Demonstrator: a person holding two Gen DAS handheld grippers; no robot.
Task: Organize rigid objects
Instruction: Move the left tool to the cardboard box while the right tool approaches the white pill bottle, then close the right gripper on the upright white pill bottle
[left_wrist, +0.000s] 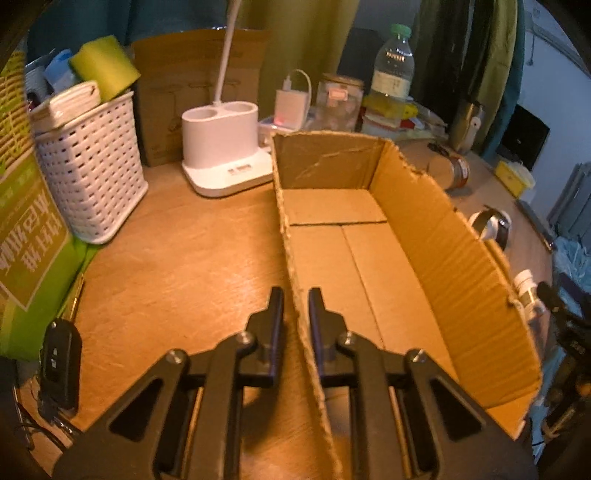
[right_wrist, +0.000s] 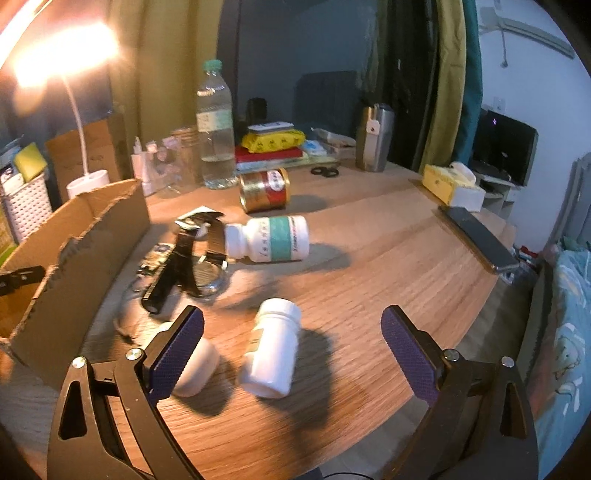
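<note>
A round wooden table (right_wrist: 369, 258) stood in a dim room with green curtains (right_wrist: 147, 74) behind it and a lit desk lamp (left_wrist: 225, 147) at the far left. An open cardboard box (left_wrist: 424, 229) sat on the table, bare inside, its long axis running from near to far. A white lattice basket (left_wrist: 92, 177) at the far left held a yellow-green sponge (left_wrist: 105, 66). The left gripper (left_wrist: 295, 306) was pinched tight on the box's left wall, one finger inside and one outside. The right gripper (right_wrist: 291, 332) hung wide apart with nothing in it, above a small white pill bottle (right_wrist: 273, 350) lying on its side, cap pointing away, just right of the box. A larger teal-labelled bottle (right_wrist: 269, 238) lay crosswise beyond it, cap to the left, near a wristwatch (right_wrist: 192, 258) and a gold tin (right_wrist: 264, 190)
</note>
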